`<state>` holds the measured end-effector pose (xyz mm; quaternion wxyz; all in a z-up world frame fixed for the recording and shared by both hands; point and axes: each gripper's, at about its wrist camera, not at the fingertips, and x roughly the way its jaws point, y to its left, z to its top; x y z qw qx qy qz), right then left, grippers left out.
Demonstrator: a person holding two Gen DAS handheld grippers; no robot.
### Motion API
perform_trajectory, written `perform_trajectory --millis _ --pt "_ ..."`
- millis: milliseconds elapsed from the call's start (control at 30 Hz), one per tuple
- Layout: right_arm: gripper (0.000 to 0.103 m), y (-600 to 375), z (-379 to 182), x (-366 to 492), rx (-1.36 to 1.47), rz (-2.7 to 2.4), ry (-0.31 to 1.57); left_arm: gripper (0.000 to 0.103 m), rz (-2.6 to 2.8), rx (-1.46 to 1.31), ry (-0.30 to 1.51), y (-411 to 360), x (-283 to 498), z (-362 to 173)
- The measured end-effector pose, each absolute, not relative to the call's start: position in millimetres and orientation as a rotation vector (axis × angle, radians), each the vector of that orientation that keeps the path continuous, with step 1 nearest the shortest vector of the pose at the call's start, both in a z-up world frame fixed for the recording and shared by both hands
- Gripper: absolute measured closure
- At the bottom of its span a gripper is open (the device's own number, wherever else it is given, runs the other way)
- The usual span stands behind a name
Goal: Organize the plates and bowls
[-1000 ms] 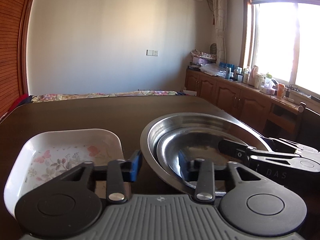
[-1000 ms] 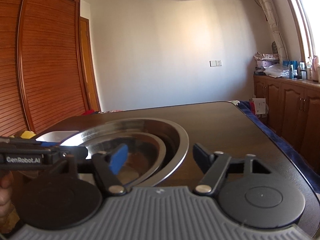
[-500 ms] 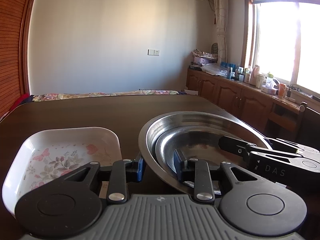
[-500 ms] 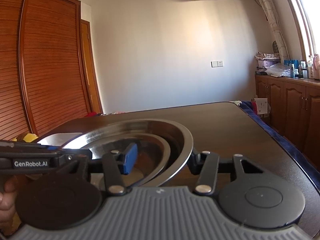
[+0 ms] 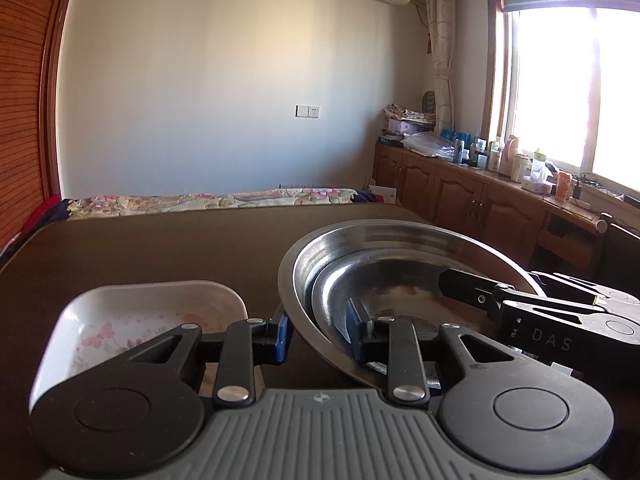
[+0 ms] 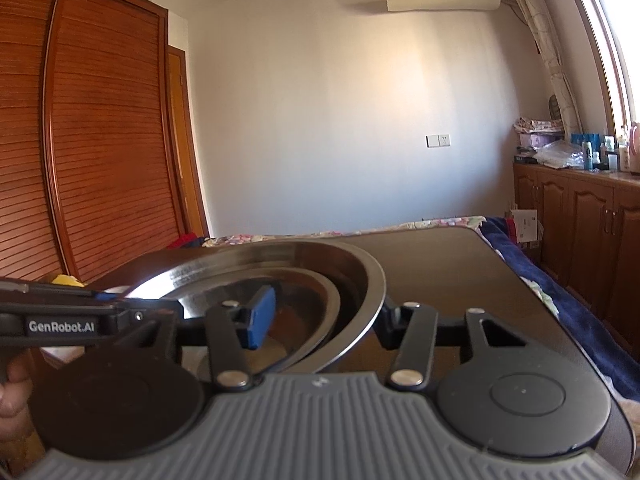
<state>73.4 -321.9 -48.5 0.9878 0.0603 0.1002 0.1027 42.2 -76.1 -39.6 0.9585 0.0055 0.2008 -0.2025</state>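
on the dark wooden table [image 5: 152, 248] sit two steel bowls, the small bowl [image 5: 384, 280] nested inside the big bowl [image 5: 320, 248]. both grippers have hold of the big one's near rim from opposite sides. the left gripper [image 5: 318, 330] straddles the rim on its side, one blue-padded finger outside the wall and the other inside, the jaws drawn in against the metal. the right gripper [image 6: 324, 316] does the same on the other side: its blue pad [image 6: 260, 316] rests inside the bowl, its other finger is tucked under the outer rim, jaws pinching the wall. just beside the bowls, to the left, lies a white tray [image 5: 132, 304] with a flower and butterfly print (its floor partly hidden by the gripper). a hand [image 6: 12, 396] shows at the edge of the right view.
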Motion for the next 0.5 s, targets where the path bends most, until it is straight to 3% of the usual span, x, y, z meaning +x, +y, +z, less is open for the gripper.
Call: perform_trajectory --millis 500 --pt "0.050 -296.5 -17.8 91.6 0.122 0.284 0.175 0.072 -0.362 0.036 0.361 -35.8 55.5 8.4"
